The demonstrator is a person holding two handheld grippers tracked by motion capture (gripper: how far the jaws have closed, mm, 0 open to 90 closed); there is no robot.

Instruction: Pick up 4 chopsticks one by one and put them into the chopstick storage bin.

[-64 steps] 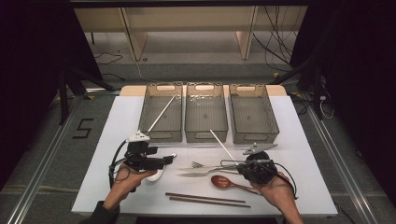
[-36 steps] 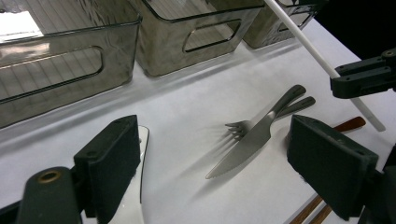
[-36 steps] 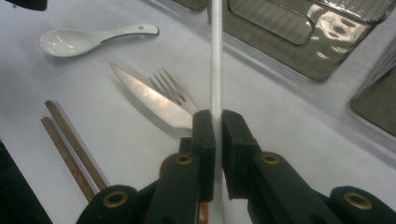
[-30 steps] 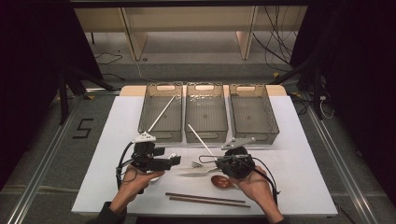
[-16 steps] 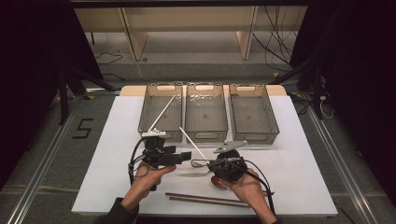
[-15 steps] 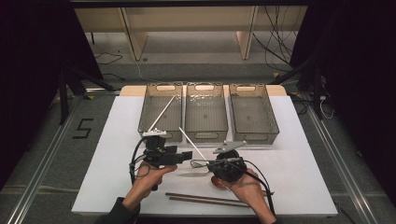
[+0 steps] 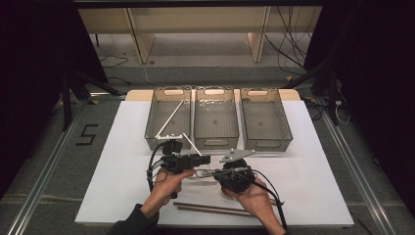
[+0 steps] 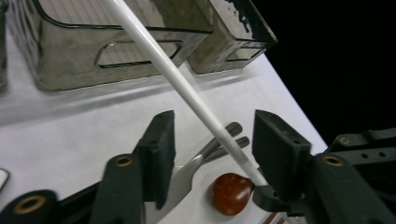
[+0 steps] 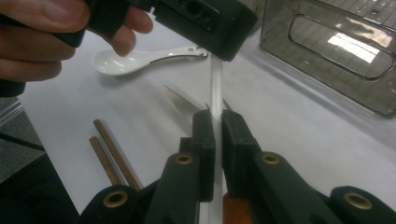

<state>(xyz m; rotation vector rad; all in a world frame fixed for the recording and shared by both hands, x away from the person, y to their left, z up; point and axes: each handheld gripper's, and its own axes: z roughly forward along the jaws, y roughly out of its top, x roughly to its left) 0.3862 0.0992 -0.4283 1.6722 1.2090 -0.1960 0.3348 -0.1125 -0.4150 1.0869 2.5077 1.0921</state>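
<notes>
Both hands have shifted left toward the table's middle since the earlier frame. White chopstick (image 9: 215, 88) sits clamped in the right gripper (image 9: 218, 128), slanting up between the left gripper's (image 8: 212, 140) jaws, which have just been closing without yet pressing on it. Below lie a fork (image 8: 201, 161), a brown spoon (image 8: 231, 192), and a white spoon (image 9: 140, 58); bins (image 7: 215, 117) stand beyond.

both grippers black, matte. left gripper (image 8: 212, 154): two blocky rectangular pads on flat arms w/ brass-coloured rivets at the pivots; black cable loops off its body; grey three-cornered plate on top. right gripper (image 9: 218, 135): same build, brass rivets on the arms, small round holes in the housing, grey plate on top, black cable trailing back. person: dark sleeve on left forearm, hands bare.
</notes>
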